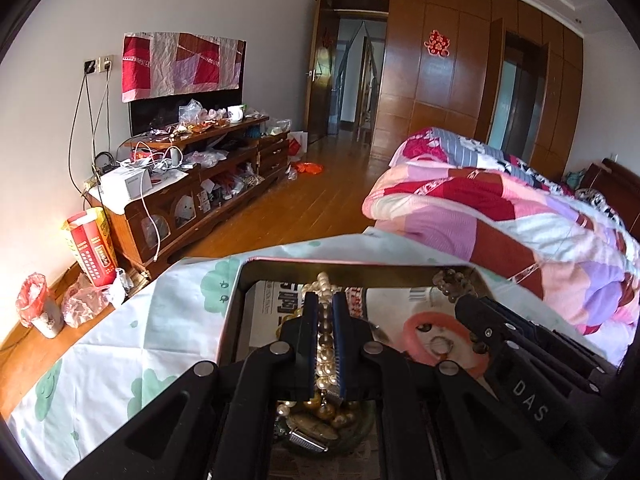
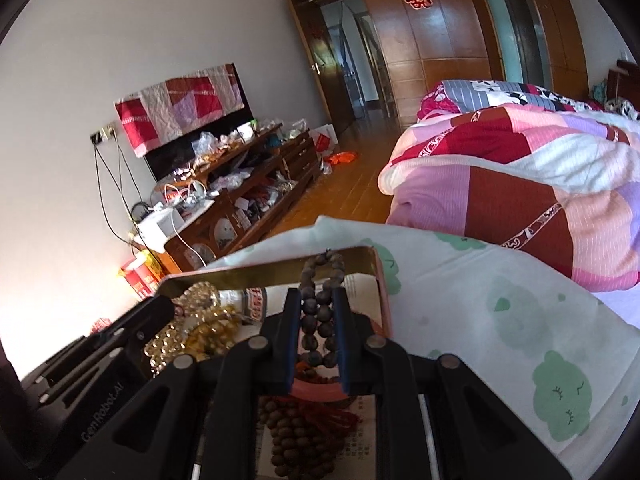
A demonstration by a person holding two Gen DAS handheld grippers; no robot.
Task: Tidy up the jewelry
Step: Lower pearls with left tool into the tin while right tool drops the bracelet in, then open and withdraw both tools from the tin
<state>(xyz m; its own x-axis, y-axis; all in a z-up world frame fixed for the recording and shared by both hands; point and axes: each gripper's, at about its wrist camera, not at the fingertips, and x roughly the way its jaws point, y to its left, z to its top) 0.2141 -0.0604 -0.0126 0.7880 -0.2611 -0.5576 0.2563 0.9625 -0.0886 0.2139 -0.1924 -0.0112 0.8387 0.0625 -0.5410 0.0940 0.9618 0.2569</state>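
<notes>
A shallow pink-rimmed tin box (image 1: 228,312) lies on the bed sheet, lined with printed paper. My left gripper (image 1: 325,300) is shut on a pale pearl necklace (image 1: 325,354), whose beads run up between the fingers and pile below them. At the right of the left wrist view stands the other gripper's black body. My right gripper (image 2: 318,294) is shut on a dark brown bead bracelet (image 2: 318,326), its loop reaching past the fingertips over the box's far wall (image 2: 276,272). More brown beads with a red tassel (image 2: 324,420) hang below. Gold chains (image 2: 196,332) lie in the box's left part.
The box sits on a white sheet with green cloud prints (image 2: 500,320). A folded patchwork quilt (image 1: 500,208) lies beyond on the right. Across the wooden floor stands a cluttered TV cabinet (image 1: 200,176); bags and a bin (image 1: 38,308) stand by the wall.
</notes>
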